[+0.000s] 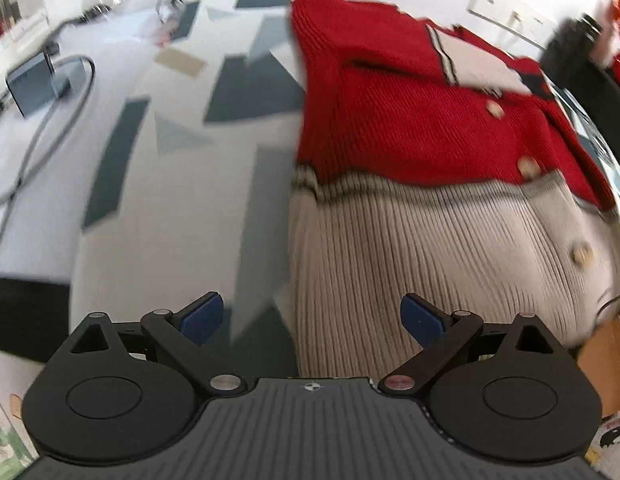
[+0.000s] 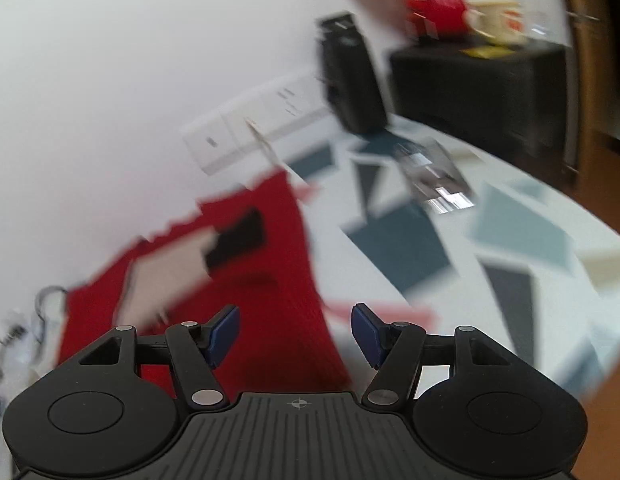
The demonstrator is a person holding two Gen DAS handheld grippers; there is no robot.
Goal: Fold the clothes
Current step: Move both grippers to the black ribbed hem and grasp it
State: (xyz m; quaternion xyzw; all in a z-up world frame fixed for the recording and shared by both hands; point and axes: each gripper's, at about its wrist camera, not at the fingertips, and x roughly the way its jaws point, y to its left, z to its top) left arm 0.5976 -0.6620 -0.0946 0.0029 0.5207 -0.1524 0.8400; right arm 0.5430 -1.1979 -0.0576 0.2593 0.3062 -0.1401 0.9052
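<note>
A red and beige ribbed knit cardigan [image 1: 409, 128] with round buttons lies on a table covered by a white cloth with grey-blue geometric shapes [image 1: 190, 120]. Its beige hem is nearest my left gripper [image 1: 311, 316], which is open and empty just above the hem's left edge. In the right wrist view the cardigan's red part [image 2: 270, 264] lies on the same cloth [image 2: 409, 240]. My right gripper [image 2: 296, 334] is open and empty above the red fabric's right edge. Both views are motion-blurred.
A grey box with cables [image 1: 32, 84] sits at the far left of the table. A black box [image 2: 349, 76], a clear glass object [image 2: 433, 176] and a black cabinet with red items [image 2: 477, 84] stand near the white wall with socket plates [image 2: 254, 128].
</note>
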